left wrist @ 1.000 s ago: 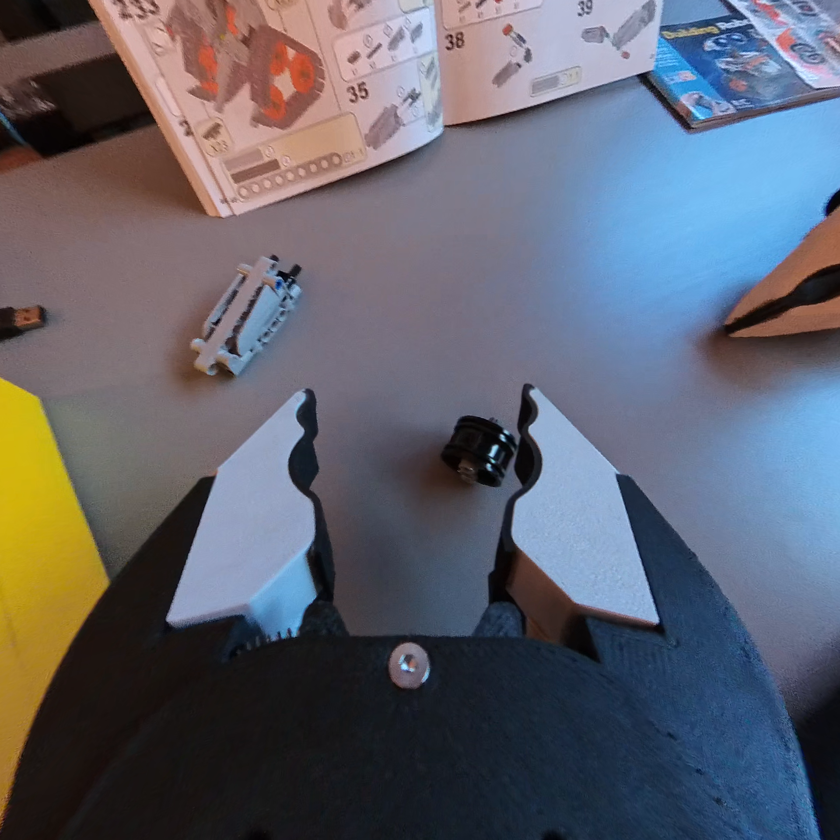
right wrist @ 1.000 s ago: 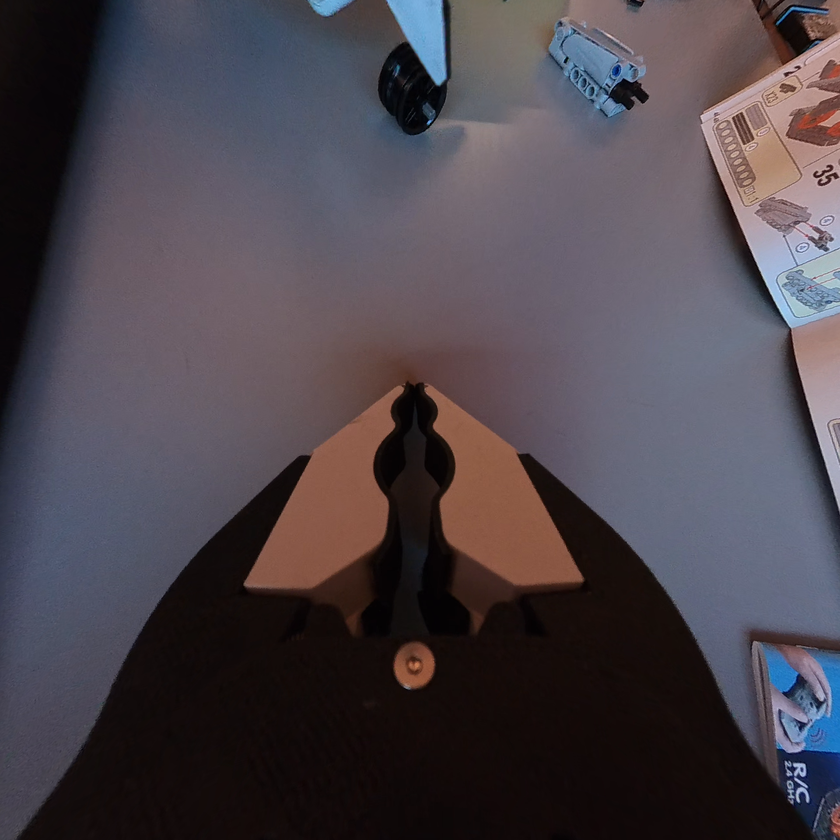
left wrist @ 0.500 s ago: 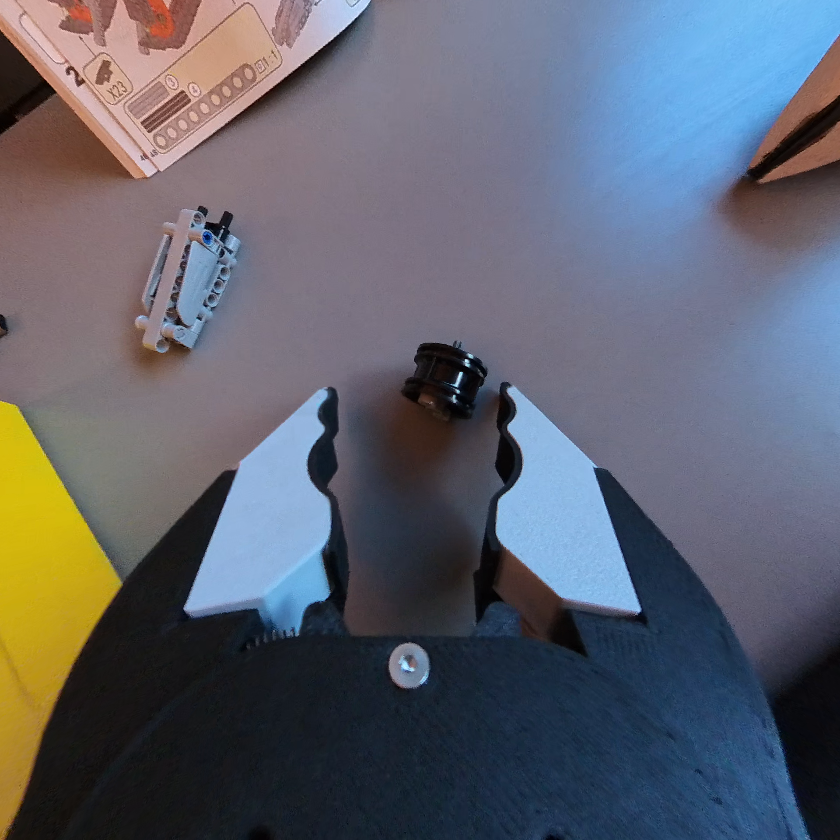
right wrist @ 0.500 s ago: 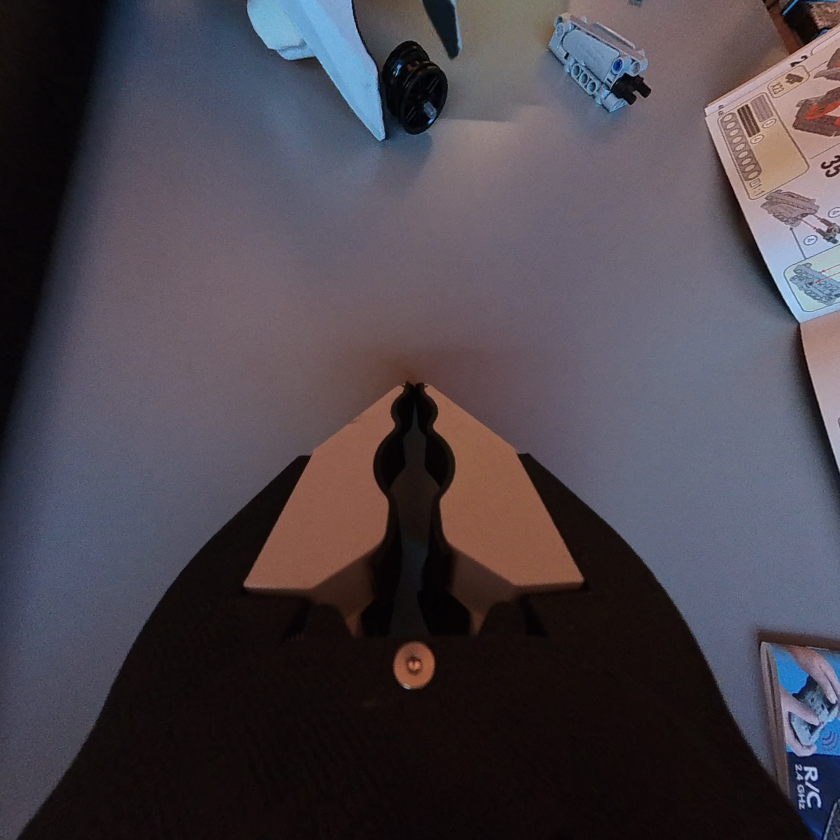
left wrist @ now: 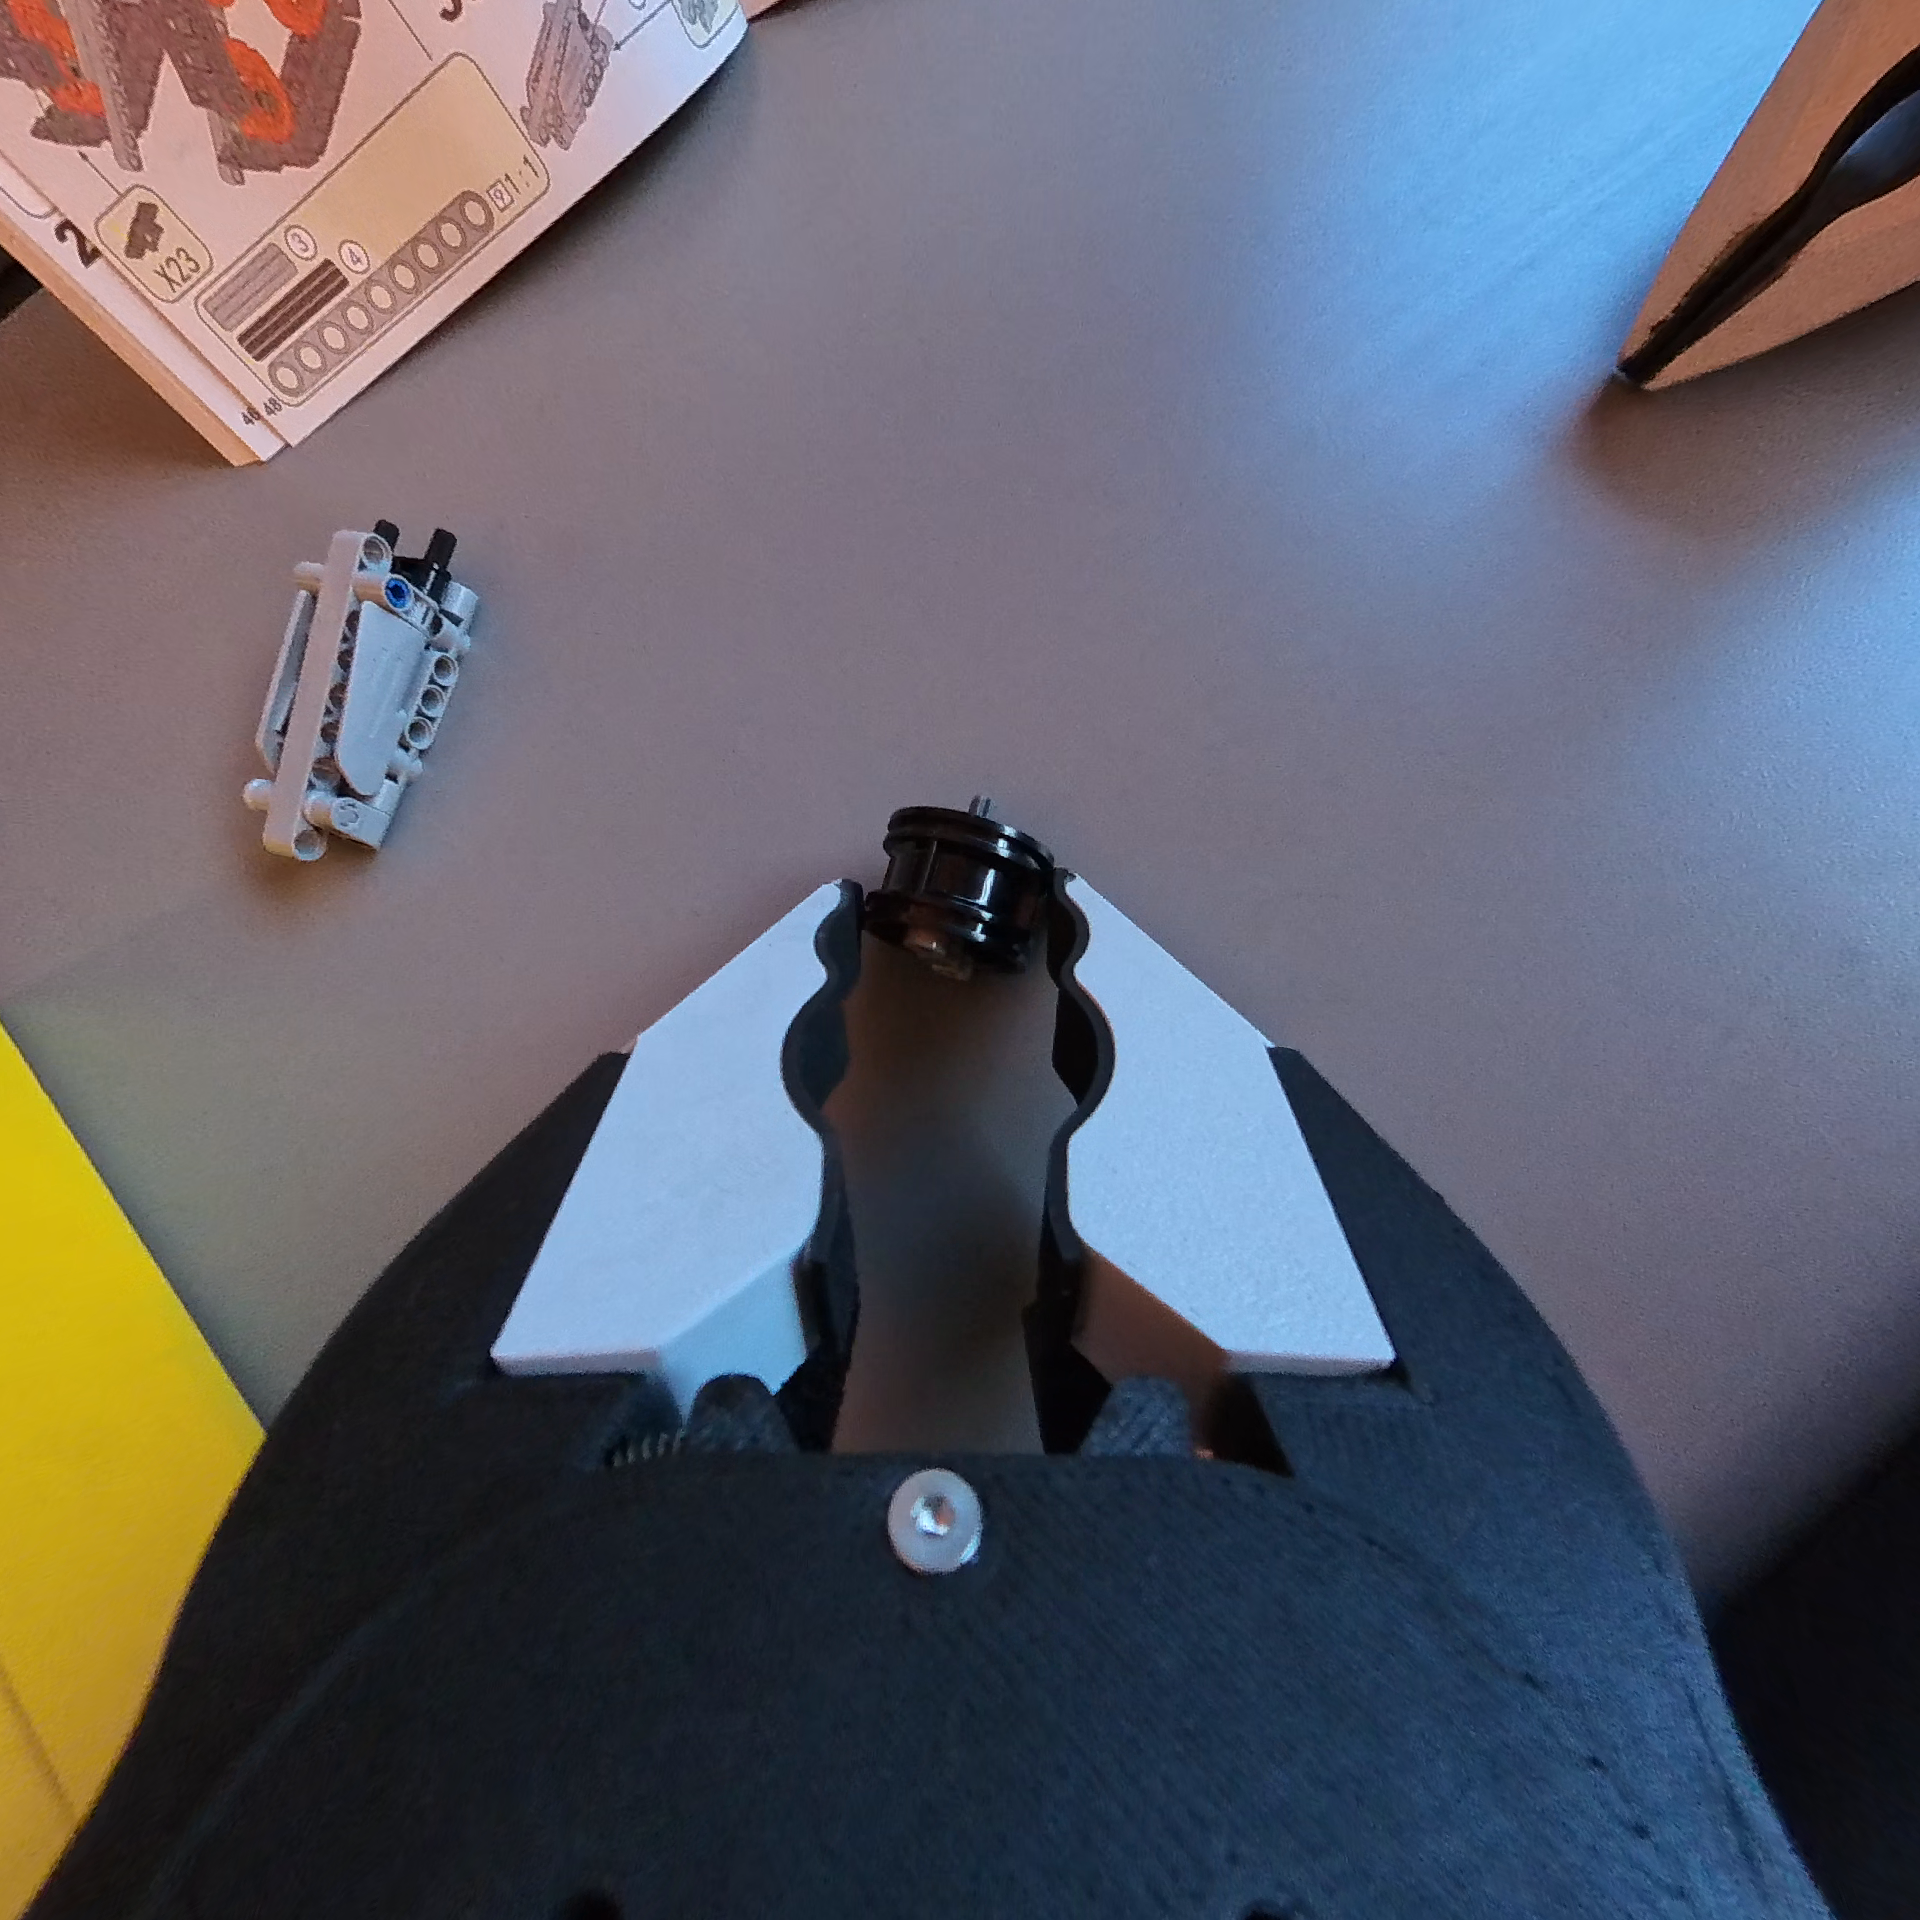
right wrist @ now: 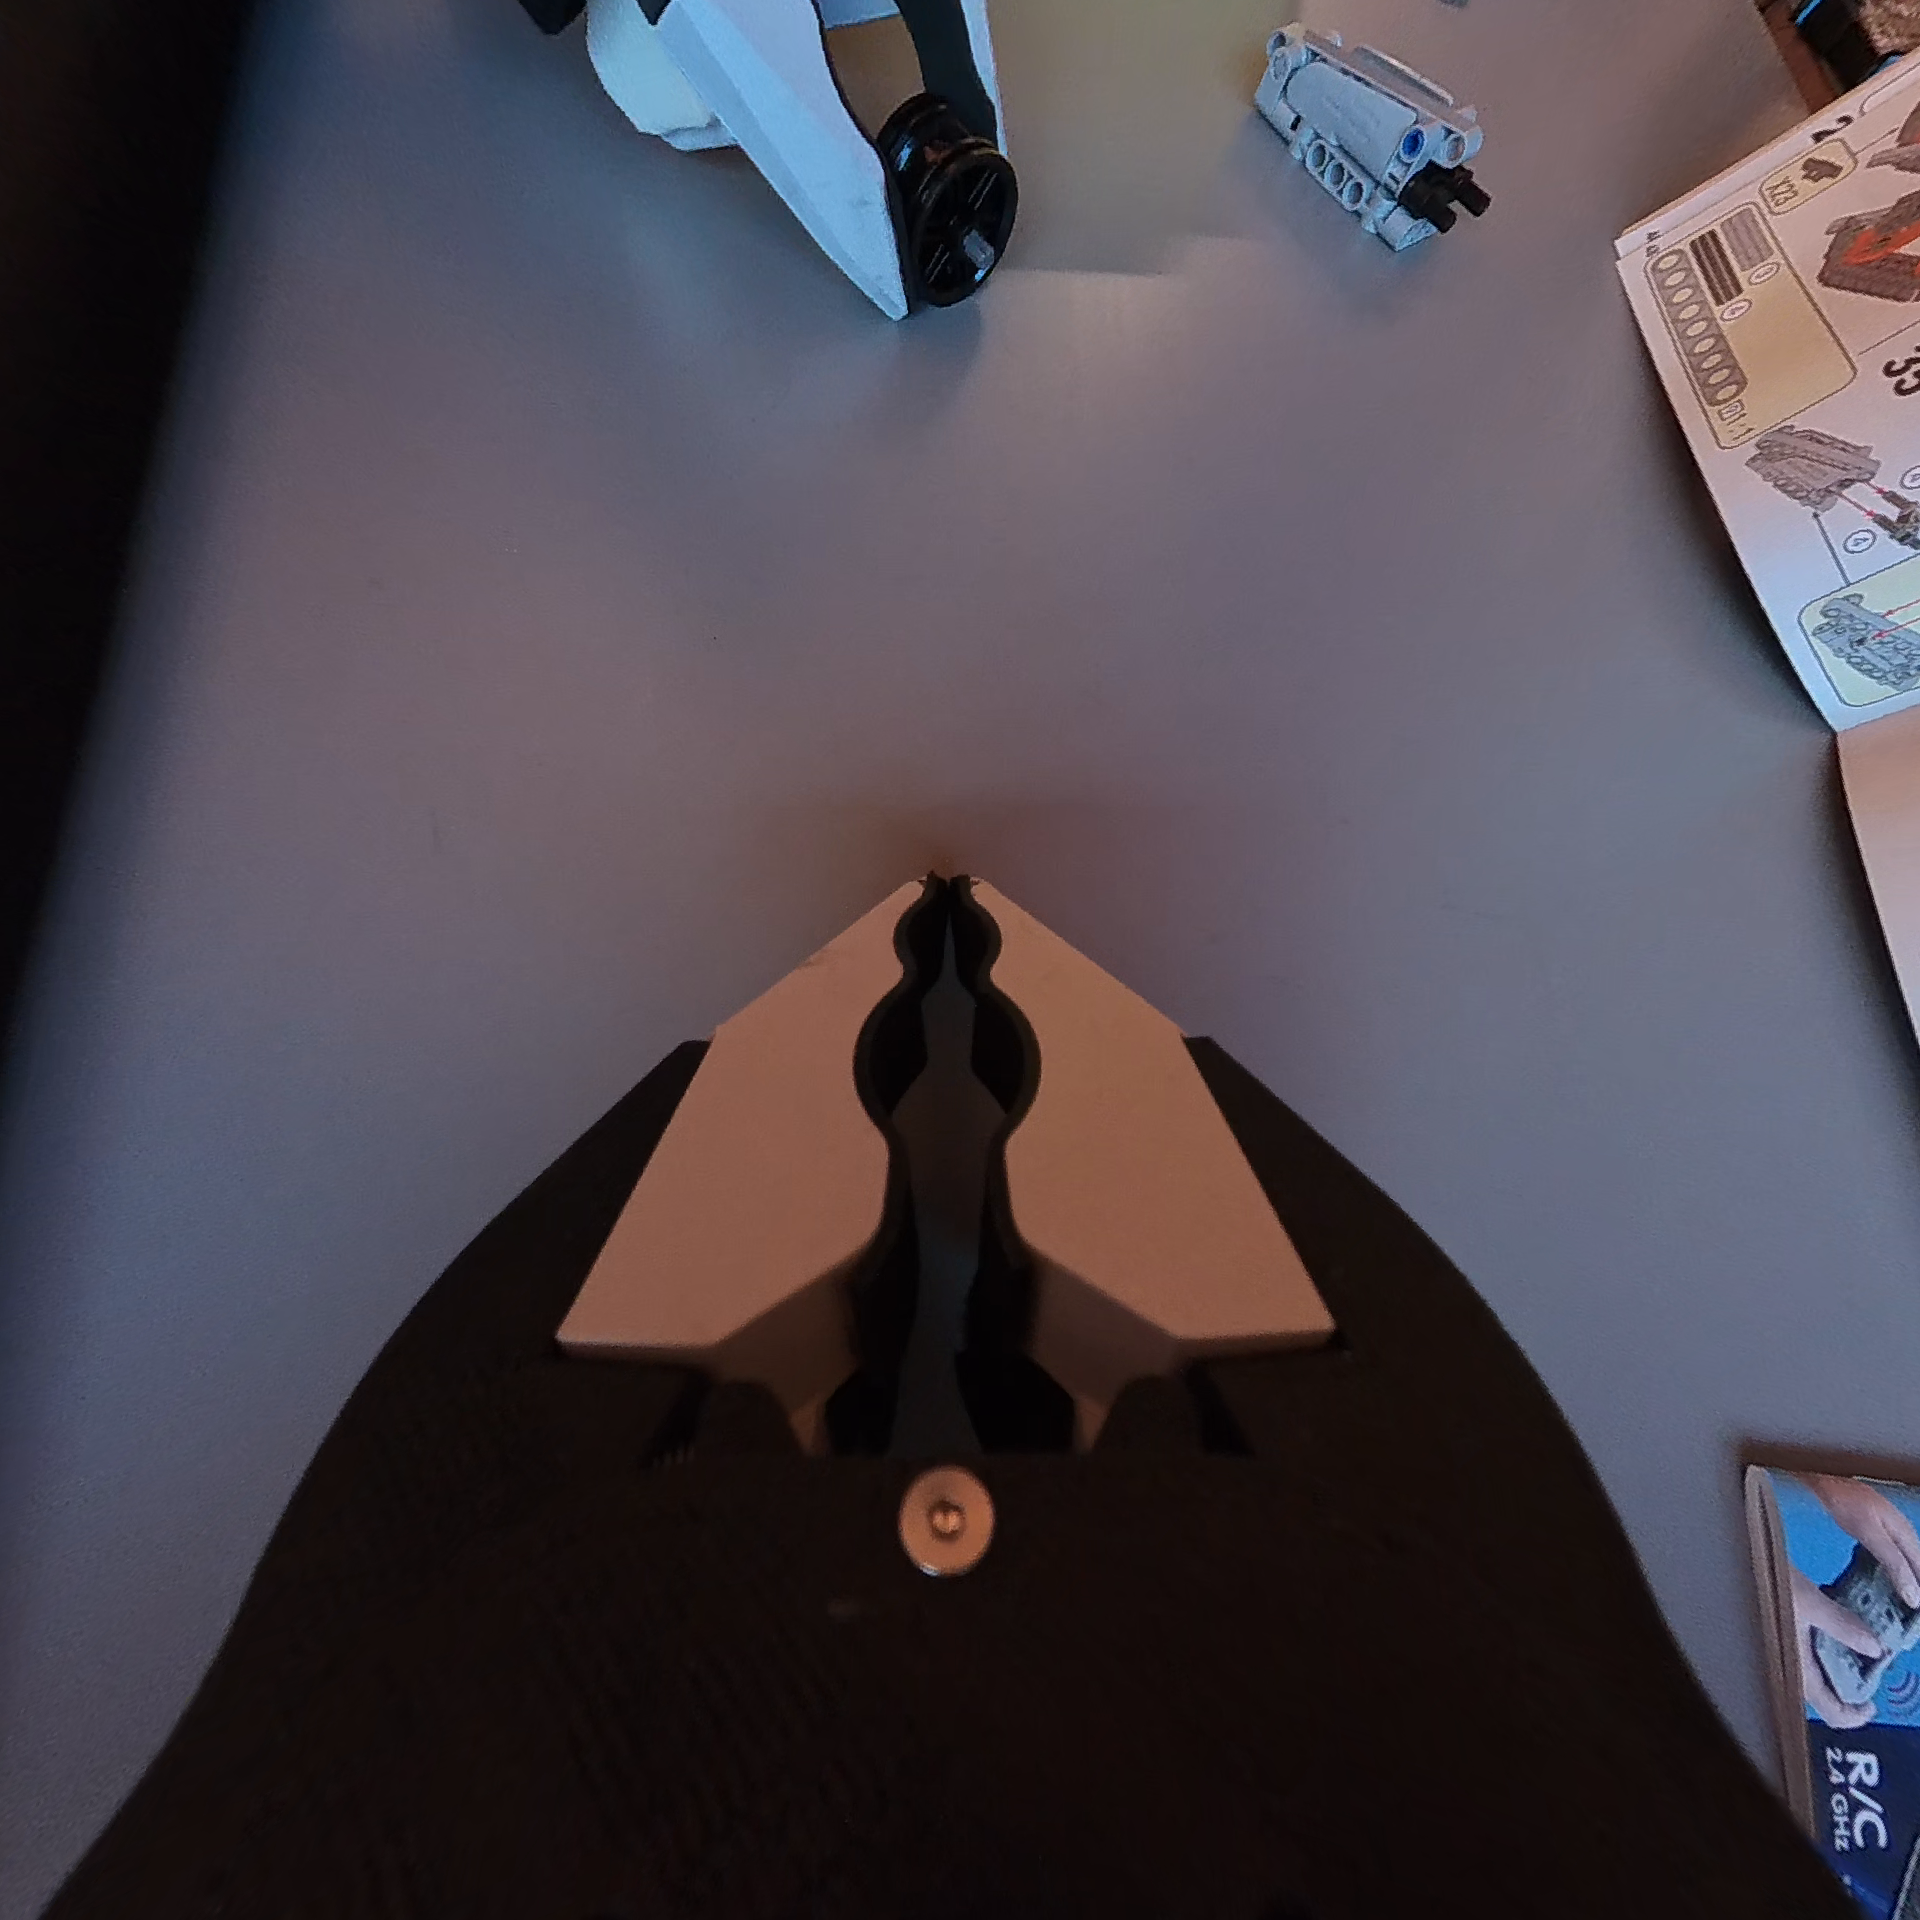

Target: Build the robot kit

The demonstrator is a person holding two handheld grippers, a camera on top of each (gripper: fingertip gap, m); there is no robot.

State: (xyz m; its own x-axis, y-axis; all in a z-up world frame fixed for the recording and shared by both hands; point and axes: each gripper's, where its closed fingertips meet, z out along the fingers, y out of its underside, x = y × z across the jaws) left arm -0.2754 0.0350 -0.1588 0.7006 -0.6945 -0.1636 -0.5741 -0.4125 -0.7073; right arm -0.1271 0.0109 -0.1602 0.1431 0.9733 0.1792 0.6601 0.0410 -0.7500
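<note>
A small black toy wheel hub (left wrist: 961, 891) with a short axle lies on the grey table, pinched between the tips of my left gripper (left wrist: 954, 900), which is shut on it. The same hub (right wrist: 951, 213) and left gripper show at the top of the right wrist view. A grey brick assembly with black pins (left wrist: 358, 696) lies to the left of the left gripper; it also shows in the right wrist view (right wrist: 1361, 130). My right gripper (right wrist: 948, 883) is shut and empty, low over bare table, well short of the hub.
An open instruction booklet (left wrist: 301, 197) lies at the far left, also in the right wrist view (right wrist: 1808, 416). A yellow box (left wrist: 73, 1403) stands at the left edge. A blue-covered booklet (right wrist: 1849, 1662) lies at the right. My right gripper's tip (left wrist: 1787, 229) shows at the upper right of the left wrist view. My hands' fingertips stand some 15 cm from each other.
My left gripper moved forward around the black wheel hub and closed its fingers on it. The right gripper stayed still and shut.
</note>
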